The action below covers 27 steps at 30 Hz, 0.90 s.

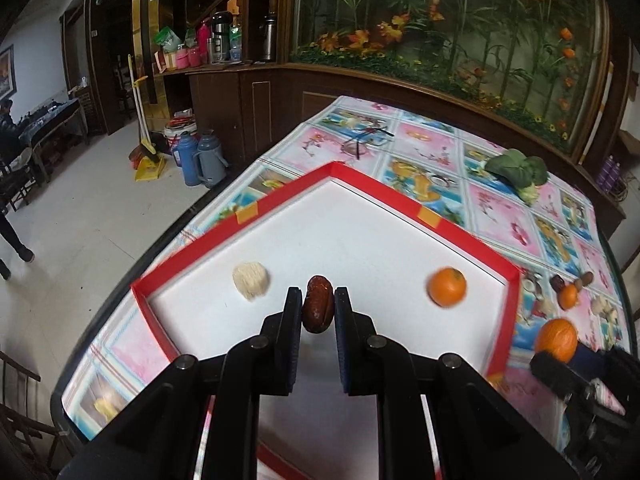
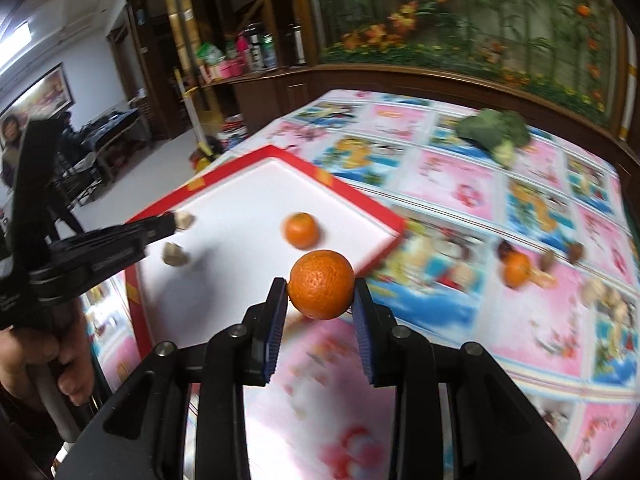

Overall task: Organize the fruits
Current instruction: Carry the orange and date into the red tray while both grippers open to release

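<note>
My left claw (image 1: 318,307) is clamped on a brown date (image 1: 318,309), held lengthwise between the pads above the white floor of the red-walled tray (image 1: 424,213). My right claw (image 2: 320,298) grips an orange (image 2: 321,284), its pads pressed on either side; it hangs over the table (image 2: 452,184) just outside the tray's (image 2: 376,204) near right corner. In the left view this orange (image 1: 557,339) shows past the tray's right wall, with the right claw (image 1: 560,372) under it.

Inside the tray, a pale, fuzzy lump (image 1: 251,281) lies toward the left wall and a small orange (image 1: 447,286) toward the right wall, well apart, with my date between them in the view. From the right view the small orange (image 2: 302,230) sits near the tray's right corner, and my left claw (image 2: 176,224) reaches in from the left.

Beyond the tray's right wall, on the flowered cloth, a cluster of small pieces (image 1: 570,286) lies near the table's right edge; blur hides what each is, though one is orange. Farther on, toward the far right corner, a leafy green (image 1: 518,172) lies on the cloth.
</note>
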Motion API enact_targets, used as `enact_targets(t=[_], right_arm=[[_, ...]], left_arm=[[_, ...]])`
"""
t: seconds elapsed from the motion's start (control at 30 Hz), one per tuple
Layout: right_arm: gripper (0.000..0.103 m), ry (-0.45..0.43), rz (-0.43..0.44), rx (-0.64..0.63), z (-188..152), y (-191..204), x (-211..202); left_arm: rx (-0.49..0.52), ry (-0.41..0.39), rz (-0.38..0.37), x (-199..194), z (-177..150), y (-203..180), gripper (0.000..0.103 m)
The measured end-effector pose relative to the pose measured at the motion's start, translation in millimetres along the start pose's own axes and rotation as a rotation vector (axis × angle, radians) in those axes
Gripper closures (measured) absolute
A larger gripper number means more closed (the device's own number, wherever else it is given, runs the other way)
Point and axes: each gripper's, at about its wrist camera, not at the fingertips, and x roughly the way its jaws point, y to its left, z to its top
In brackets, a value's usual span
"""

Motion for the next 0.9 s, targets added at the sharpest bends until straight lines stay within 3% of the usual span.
enact_targets(t=[0.17, 0.67, 0.7, 0.73, 0.77, 0.8, 0.9], right_arm=[[0.068, 0.042, 0.033, -0.026, 7, 24, 33], [0.067, 0.161, 0.035, -0.051, 4, 33, 76], [0.067, 0.176, 0.025, -0.060, 3, 35, 78], [0.066, 0.185, 0.008, -0.079, 2, 37, 80], [0.065, 0.183, -0.002, -0.091, 2, 39, 80], [0.063, 0.183, -0.004, -0.092, 3, 39, 79], [0.048, 0.143, -0.005, -0.073, 6, 36, 64]], left_arm=[[0.002, 0.046, 0.049, 27, 10, 5, 0.089], [0.009, 0.114, 0.125, 54, 12, 11, 0.086], [0.021, 0.120, 0.123, 55, 11, 9, 0.082], [0.031, 0.132, 0.120, 56, 11, 8, 0.066], [0.033, 0.147, 0.126, 56, 10, 7, 0.041], [0.032, 0.147, 0.135, 56, 10, 8, 0.032], [0.009, 0.082, 0.151, 40, 11, 12, 0.028]])
